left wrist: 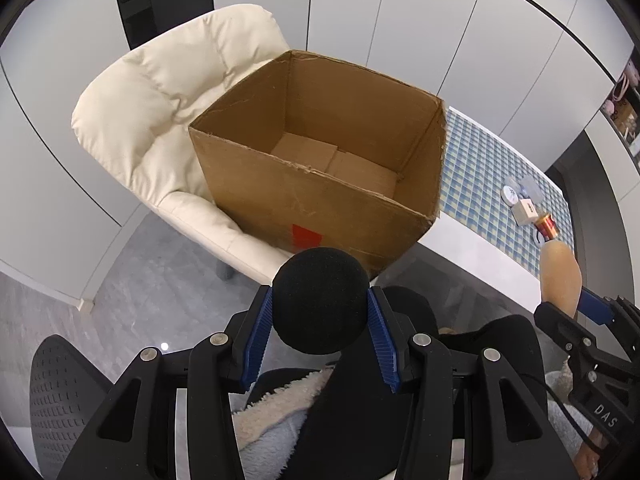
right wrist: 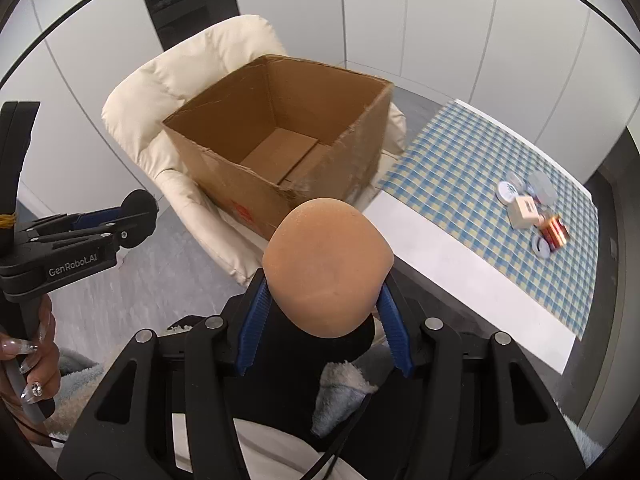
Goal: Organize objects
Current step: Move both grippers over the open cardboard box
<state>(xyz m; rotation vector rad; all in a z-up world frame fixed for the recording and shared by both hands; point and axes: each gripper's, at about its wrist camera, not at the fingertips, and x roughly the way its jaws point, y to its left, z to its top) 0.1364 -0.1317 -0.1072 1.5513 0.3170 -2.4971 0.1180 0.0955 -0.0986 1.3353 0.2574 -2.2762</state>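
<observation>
Above an open cardboard box (left wrist: 320,168) set on a cream padded armchair (left wrist: 160,100), 2 hand-held grippers were pictured, each with an object clamped between its blue-ribbed pads. The left gripper (left wrist: 320,312) was closed on a black foam ball (left wrist: 322,296), gripped at both sides just short of the box's near wall. The right gripper (right wrist: 322,304) was clamped on a tan egg-shaped sponge (right wrist: 326,264), with the box seen beyond it and slightly to the left. The box was seen to hold nothing but its folded bottom flaps. Beside the armchair, a table (right wrist: 440,264) was covered in part by a blue checked cloth (right wrist: 460,152), on which a small cluster was left: round white lids (right wrist: 508,192), a cream cube (right wrist: 524,212) and a copper-coloured spool (right wrist: 554,230). A hand (right wrist: 36,356) with long decorated nails was shown wrapped around the left gripper's handle
</observation>
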